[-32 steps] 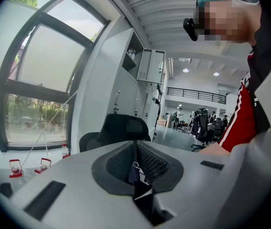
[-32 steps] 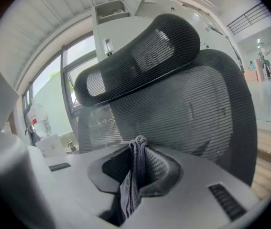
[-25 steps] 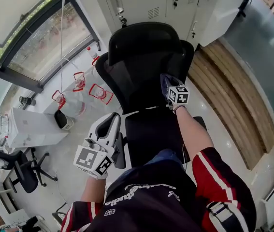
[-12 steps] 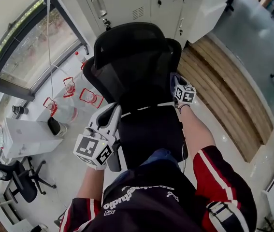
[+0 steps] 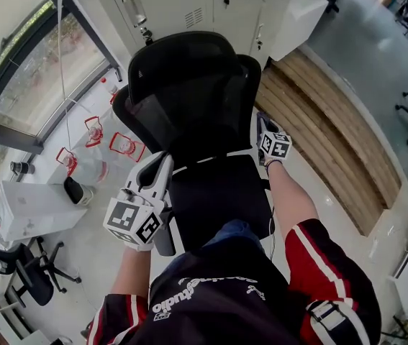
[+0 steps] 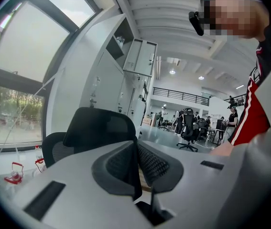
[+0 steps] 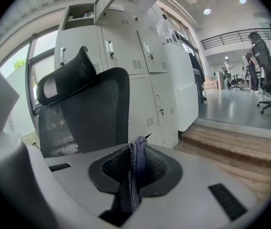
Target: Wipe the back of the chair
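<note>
A black mesh office chair stands in front of me, its backrest (image 5: 189, 113) topped by a headrest (image 5: 178, 60). My right gripper (image 5: 263, 126) is at the backrest's right edge, shut on a grey-purple cloth (image 5: 260, 121). In the right gripper view the cloth (image 7: 136, 168) is pinched between the jaws, with the backrest (image 7: 94, 113) to the left ahead. My left gripper (image 5: 165, 167) hangs at the chair's lower left side beside the seat (image 5: 218, 192), shut with nothing between its fingers. The left gripper view shows the headrest (image 6: 99, 128) behind the closed jaws.
White lockers (image 5: 189, 6) stand behind the chair. A wooden step (image 5: 326, 121) runs along the right. Water jugs with red handles (image 5: 126, 146) sit on the floor at left by the window (image 5: 31, 63). Another office chair (image 5: 16, 272) stands at lower left.
The right gripper with the cloth has slid from the backrest's face out to its right edge. The left gripper has moved up slightly beside the seat.
</note>
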Demonstrator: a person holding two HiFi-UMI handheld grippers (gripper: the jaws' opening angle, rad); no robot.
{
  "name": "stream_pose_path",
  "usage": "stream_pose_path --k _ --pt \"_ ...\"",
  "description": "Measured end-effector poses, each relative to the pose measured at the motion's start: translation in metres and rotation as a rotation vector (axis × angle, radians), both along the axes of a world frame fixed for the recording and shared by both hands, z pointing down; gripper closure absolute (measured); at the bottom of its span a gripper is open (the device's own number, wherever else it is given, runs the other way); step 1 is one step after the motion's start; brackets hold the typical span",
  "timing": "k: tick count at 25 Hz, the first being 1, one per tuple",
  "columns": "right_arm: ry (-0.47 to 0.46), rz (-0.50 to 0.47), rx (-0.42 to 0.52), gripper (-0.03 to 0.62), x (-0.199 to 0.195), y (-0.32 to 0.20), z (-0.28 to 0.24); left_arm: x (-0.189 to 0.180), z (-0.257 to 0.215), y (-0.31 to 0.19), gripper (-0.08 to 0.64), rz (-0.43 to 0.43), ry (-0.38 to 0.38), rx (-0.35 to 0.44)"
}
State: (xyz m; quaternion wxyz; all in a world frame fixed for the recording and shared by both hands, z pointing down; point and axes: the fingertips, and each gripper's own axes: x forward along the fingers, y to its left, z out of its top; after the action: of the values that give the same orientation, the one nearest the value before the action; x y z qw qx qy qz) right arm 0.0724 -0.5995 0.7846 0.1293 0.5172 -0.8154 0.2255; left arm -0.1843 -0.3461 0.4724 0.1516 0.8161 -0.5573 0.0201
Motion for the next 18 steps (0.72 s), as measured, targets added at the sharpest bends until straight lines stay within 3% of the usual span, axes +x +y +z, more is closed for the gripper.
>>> stream_pose_path --k 8,18 --pt "0.014 -0.025 -0.079 0.531 -0.015 0.024 0.047 -0.01 0.014 -0.003 0.522 -0.022 0.003 -0.029" --pt "0.016 -0.105 -0.09 0.529 -0.055 0.035 0.059 -0.028 0.022 0.011 0.522 -0.069 0.016 -0.037"
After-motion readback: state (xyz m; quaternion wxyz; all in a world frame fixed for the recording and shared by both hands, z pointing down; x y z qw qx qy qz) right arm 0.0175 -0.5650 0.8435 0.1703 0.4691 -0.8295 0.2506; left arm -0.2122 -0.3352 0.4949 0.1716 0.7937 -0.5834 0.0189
